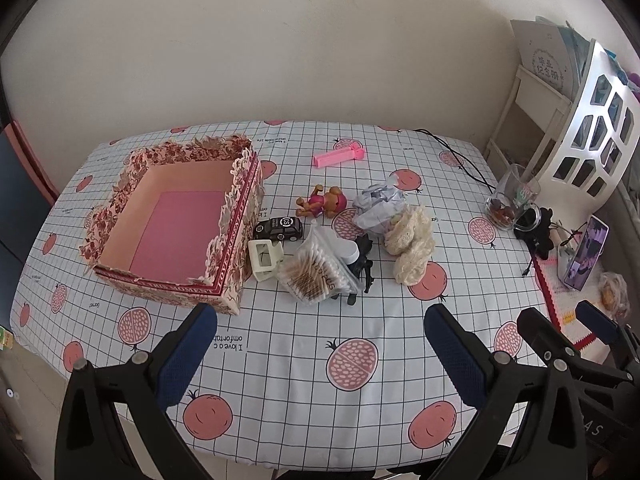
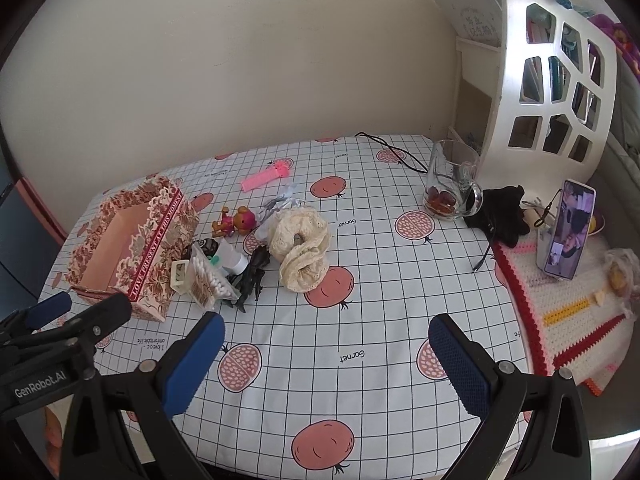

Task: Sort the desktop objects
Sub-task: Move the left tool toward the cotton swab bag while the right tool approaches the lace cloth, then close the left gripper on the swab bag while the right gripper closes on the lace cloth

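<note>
I have both grippers hanging over the near edge of the table [image 1: 280,344], and neither touches anything. My left gripper [image 1: 320,344] has its blue-padded fingers [image 1: 182,360] spread wide apart with only the checked cloth between them. My right gripper [image 2: 326,354] is the same, fingers apart and holding nothing; it also shows at the right edge of the left view.

The flowered box [image 1: 172,220] sits open on the left side of the table, and I see nothing in it but its pink floor. The things to sort lie in a loose heap just to its right. A black toy car [image 1: 279,229] and a small cream frame [image 1: 265,260] sit right against the box's side. Next to them lies a clear bag of cotton swabs [image 1: 316,276], partly on top of a dark plastic figure [image 1: 362,264]. A cream lace cloth [image 2: 300,248] lies to the right of these, touching a crumpled grey wad [image 1: 378,204] behind it. A small brown and pink toy dog [image 1: 322,202] lies farther back, and a pink clip [image 1: 339,157] lies alone beyond it.

Well to the right stand a glass mug [image 2: 452,184] and a propped-up phone [image 2: 566,230].
</note>
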`<state>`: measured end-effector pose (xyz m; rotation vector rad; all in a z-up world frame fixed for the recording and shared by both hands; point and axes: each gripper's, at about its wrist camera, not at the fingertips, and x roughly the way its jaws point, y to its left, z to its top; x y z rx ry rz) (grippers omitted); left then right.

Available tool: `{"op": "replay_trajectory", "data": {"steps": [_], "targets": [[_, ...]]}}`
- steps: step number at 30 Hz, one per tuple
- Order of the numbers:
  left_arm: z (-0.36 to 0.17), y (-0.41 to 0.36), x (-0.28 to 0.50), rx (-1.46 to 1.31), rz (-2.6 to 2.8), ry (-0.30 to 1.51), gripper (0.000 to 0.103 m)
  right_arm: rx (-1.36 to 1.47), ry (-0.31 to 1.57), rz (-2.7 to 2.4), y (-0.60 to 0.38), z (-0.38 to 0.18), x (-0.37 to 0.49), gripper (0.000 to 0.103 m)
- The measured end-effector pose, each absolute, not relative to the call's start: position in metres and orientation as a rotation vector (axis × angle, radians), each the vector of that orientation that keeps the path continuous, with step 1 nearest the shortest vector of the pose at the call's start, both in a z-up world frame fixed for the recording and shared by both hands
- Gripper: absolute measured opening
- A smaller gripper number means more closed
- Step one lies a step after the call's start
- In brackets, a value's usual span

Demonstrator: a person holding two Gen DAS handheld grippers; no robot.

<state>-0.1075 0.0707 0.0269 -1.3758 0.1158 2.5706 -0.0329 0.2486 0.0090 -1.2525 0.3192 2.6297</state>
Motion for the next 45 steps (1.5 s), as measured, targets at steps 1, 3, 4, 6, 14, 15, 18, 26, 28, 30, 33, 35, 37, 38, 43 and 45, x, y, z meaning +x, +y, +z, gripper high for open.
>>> {"op": "replay_trajectory", "data": {"steps": [1,3,4,6,14,15,18,26,28,30,33,35,37,38,43,45], "targets": [[0.028,0.073,-0.112,-1.38,2.57,0.12,0.103,-1.259,0.319,2.626,0.25,0.01,-0.038,0.103],[0.029,0.078,-0.124,-1.387,2.571,0.133,0.103,-1.263,0.314,2.616,0.252,0.012,-0.048,0.103],[0.03,0.081,-0.129,-1.389,2.573,0.143,0.103,-1.264,0.314,2.611,0.254,0.013,-0.053,0.103],[0.03,0.086,-0.139,-1.388,2.576,0.148,0.103,-1.273,0.33,2.607,0.258,0.013,-0.063,0.103],[0.02,0.097,-0.179,-1.436,2.531,0.045,0.103,-1.323,0.369,2.547,0.282,0.003,-0.1,0.103],[0.018,0.098,-0.183,-1.438,2.533,0.045,0.103,-1.33,0.376,2.544,0.284,0.001,-0.104,0.103],[0.012,0.1,-0.196,-1.448,2.524,0.016,0.103,-1.345,0.39,2.535,0.29,-0.004,-0.115,0.103],[-0.008,0.107,-0.223,-1.492,2.525,-0.057,0.103,-1.394,0.459,2.529,0.296,-0.019,-0.149,0.103],[-0.014,0.107,-0.229,-1.495,2.538,-0.085,0.103,-1.403,0.475,2.524,0.298,-0.025,-0.156,0.103],[-0.022,0.107,-0.235,-1.516,2.539,-0.109,0.103,-1.421,0.493,2.521,0.299,-0.032,-0.163,0.103],[-0.034,0.108,-0.241,-1.541,2.539,-0.126,0.103,-1.45,0.491,2.518,0.3,-0.043,-0.173,0.103],[-0.041,0.109,-0.245,-1.566,2.53,-0.145,0.103,-1.464,0.486,2.518,0.301,-0.049,-0.179,0.103],[-0.047,0.108,-0.249,-1.59,2.517,-0.187,0.103,-1.479,0.495,2.523,0.304,-0.054,-0.184,0.103],[-0.05,0.107,-0.25,-1.599,2.512,-0.206,0.103,-1.485,0.5,2.527,0.305,-0.056,-0.187,0.103],[-0.071,0.104,-0.258,-1.657,2.483,-0.285,0.103,-1.521,0.519,2.544,0.306,-0.068,-0.201,0.103],[-0.08,0.103,-0.26,-1.681,2.472,-0.302,0.103,-1.533,0.554,2.55,0.308,-0.074,-0.206,0.103]]}}
